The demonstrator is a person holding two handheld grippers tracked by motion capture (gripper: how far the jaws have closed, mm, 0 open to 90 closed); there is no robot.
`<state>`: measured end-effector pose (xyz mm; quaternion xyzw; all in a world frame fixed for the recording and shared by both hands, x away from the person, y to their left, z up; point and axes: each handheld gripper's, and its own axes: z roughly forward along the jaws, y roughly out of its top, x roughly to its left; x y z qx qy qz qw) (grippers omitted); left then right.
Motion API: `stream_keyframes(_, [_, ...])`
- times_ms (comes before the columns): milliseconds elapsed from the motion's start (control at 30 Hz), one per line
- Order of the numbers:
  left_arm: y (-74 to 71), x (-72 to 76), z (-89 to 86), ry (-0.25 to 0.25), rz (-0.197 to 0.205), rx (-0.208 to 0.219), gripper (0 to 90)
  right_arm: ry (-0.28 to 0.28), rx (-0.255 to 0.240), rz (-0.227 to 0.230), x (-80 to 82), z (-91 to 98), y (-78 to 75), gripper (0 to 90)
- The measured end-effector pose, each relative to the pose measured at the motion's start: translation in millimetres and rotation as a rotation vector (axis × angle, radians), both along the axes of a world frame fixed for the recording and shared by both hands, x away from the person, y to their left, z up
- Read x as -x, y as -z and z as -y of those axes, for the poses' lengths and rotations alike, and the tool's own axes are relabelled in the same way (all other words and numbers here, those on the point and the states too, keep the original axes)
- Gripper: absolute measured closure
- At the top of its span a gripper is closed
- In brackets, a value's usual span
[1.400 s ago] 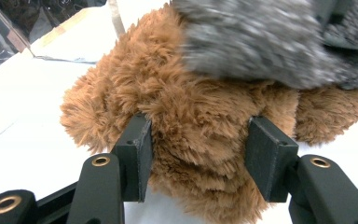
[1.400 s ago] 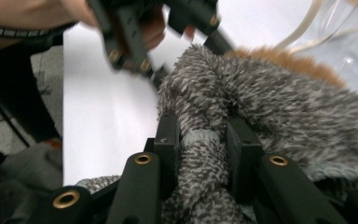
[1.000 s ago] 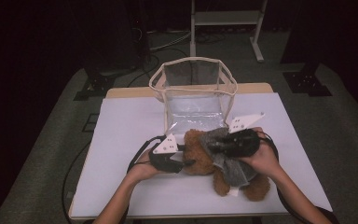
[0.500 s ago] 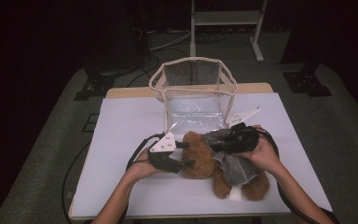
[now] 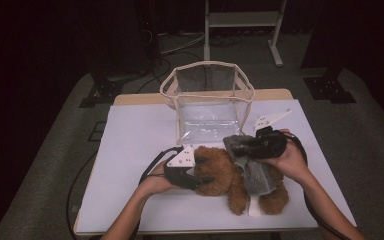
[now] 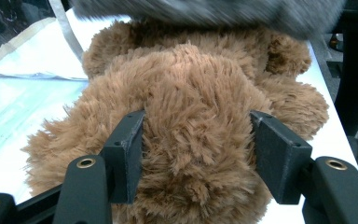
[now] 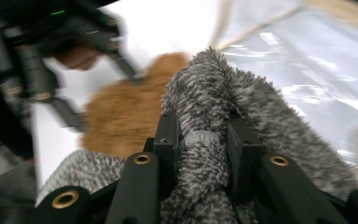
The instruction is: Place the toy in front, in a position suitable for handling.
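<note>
**Grey top half off, bear held by the head**

Dark floor and black stands ring a white table [image 5: 130, 150], where a brown teddy bear [image 5: 220, 175] lies on its back near the front edge, just in front of a clear plastic bag [image 5: 207, 100] standing open. A grey knitted sweater [image 5: 252, 170] is bunched over the bear's body.

The left gripper [image 5: 200, 172] comes in low and nearly level from the left, the forearm flat over the table. Its jaws stand either side of the bear's head [image 6: 196, 154], sunk into the fur after just easing wider — a hold, but a soft one. The right gripper [image 7: 200, 140] is clamped on a fold of the sweater, the hand raised a little above the bear's middle and angled toward the bag.

Likely trouble, as I judge it: plush gives, so a firm tug on the knit could drag the head out of the left jaws and slide the whole bear along. The right pinch takes only a thin ridge of cloth — it may slip free, or the sweater may snag on an arm [image 5: 237, 197]. A lurch backwards could also knock the bag over.
</note>
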<state>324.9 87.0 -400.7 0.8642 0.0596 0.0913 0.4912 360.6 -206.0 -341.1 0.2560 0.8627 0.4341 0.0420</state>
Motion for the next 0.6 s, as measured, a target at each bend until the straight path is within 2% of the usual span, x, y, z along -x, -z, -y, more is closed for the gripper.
stream_keyframes(67, [-0.7,-0.5,-0.9,0.002,0.001,-0.004,39.0,0.029,0.011,-0.008,-7.6,8.0,-0.4,68.6])
stream_keyframes(167, [-5.7,-1.8,-2.6,-0.001,0.001,-0.008,37.9,0.013,0.039,-0.053,-11.1,9.5,8.7,68.7])
stream_keyframes(267, [-13.0,-2.7,-2.8,-0.026,-0.001,0.0,34.3,-0.019,0.035,-0.064,-3.4,2.8,15.2,68.8])
stream_keyframes(300, [-15.1,-2.5,-1.5,-0.026,-0.005,0.009,33.6,-0.03,0.029,-0.065,0.1,0.0,16.7,68.8])
stream_keyframes(367, [-17.1,-1.5,1.7,-0.02,-0.004,0.006,33.3,-0.061,0.019,-0.074,9.2,-8.0,20.4,68.9])
stream_keyframes(433, [-16.8,-0.8,5.2,-0.008,-0.016,-0.002,32.6,-0.093,0.018,-0.064,18.4,-14.3,21.4,68.8])
stream_keyframes(500, [-13.6,0.0,7.9,0.004,-0.021,-0.032,34.0,-0.1,0.006,-0.046,24.7,-15.2,20.4,68.8])
stream_keyframes(600, [-9.8,1.6,8.9,0.004,-0.031,-0.028,34.2,-0.09,-0.037,-0.049,25.6,-6.6,17.9,68.8])
